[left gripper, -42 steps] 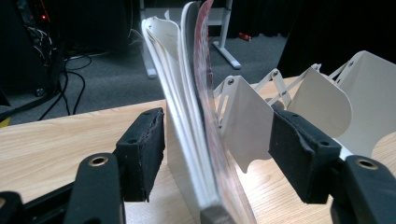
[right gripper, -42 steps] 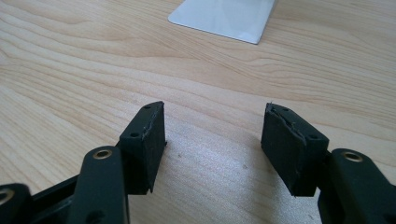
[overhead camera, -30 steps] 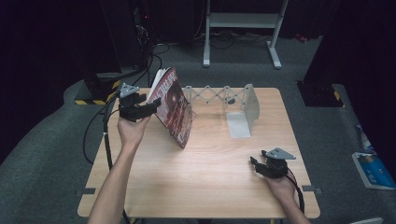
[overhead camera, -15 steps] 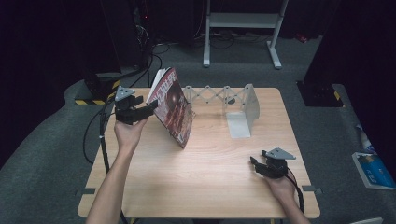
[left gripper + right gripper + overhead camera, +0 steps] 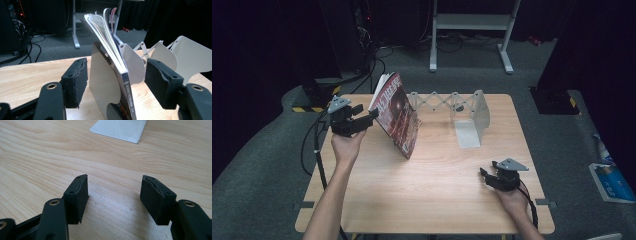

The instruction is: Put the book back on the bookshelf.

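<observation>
A red-covered magazine [image 5: 396, 114] stands tilted on the wooden table [image 5: 422, 195], leaning on the left end plate of a white expanding book rack [image 5: 472, 116]. My left gripper [image 5: 371, 115] hovers open just left of the magazine, level with its upper edge. In the left gripper view the magazine spine [image 5: 125, 92] and the white end plate [image 5: 101, 82] stand between the spread jaws of the left gripper [image 5: 118, 81], touching neither pad. My right gripper [image 5: 484, 177] rests low at the table's front right, open and empty. The right gripper [image 5: 115, 195] faces bare wood, with the rack's base plate [image 5: 120, 128] farther off.
A white metal stand [image 5: 472, 22] and loose cables [image 5: 372, 57] are on the grey floor behind the table. A yellow-black striped block [image 5: 309, 106] lies off the left corner. A blue packet [image 5: 612, 182] lies on the floor to the right.
My left gripper has drawn back to the left, away from the magazine, which stays leaning on the rack. The right gripper has not moved.
</observation>
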The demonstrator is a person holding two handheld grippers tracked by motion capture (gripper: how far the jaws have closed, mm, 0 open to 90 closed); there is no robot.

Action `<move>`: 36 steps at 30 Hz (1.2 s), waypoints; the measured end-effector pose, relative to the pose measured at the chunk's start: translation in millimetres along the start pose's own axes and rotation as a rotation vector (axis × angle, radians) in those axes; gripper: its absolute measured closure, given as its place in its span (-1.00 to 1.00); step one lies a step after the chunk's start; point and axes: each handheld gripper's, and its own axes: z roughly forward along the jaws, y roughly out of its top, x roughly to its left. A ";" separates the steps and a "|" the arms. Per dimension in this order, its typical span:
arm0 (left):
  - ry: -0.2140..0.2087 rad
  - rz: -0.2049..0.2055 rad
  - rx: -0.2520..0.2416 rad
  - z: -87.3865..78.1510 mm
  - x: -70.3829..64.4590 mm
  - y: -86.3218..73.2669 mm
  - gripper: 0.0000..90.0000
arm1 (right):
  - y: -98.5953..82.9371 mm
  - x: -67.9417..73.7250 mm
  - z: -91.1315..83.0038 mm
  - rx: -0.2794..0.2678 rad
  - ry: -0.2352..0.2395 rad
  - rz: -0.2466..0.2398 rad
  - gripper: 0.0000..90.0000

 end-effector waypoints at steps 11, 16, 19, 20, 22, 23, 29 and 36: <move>0.003 -0.021 -0.049 -21.3 5.5 -7.2 -0.23 | 0.0 -0.1 0.0 0.000 0.000 -0.002 -0.12; 0.004 -0.024 -0.059 -25.7 6.4 -8.8 -0.23 | 0.0 0.0 0.0 0.000 0.000 -0.001 -0.13; 0.003 -0.026 -0.067 -29.5 7.0 -10.1 -0.23 | 0.1 0.0 0.0 0.001 0.000 0.003 -0.13; 0.001 -0.029 -0.072 -31.1 7.2 -10.7 -0.23 | 0.1 0.0 0.0 0.001 0.000 0.002 -0.13; 0.000 -0.032 -0.077 -33.4 7.5 -11.7 -0.22 | 0.1 0.0 0.0 0.001 0.000 0.002 -0.13; -0.002 -0.033 -0.078 -34.4 7.6 -12.4 -0.22 | 0.0 0.0 0.0 0.001 0.000 0.002 -0.13; -0.005 -0.036 -0.078 -38.5 7.8 -17.2 -0.22 | 0.0 0.1 0.0 0.002 0.000 0.003 -0.13; -0.024 -0.055 -0.079 -42.5 6.0 -22.2 -0.22 | 0.0 0.0 0.0 0.001 0.001 0.003 -0.13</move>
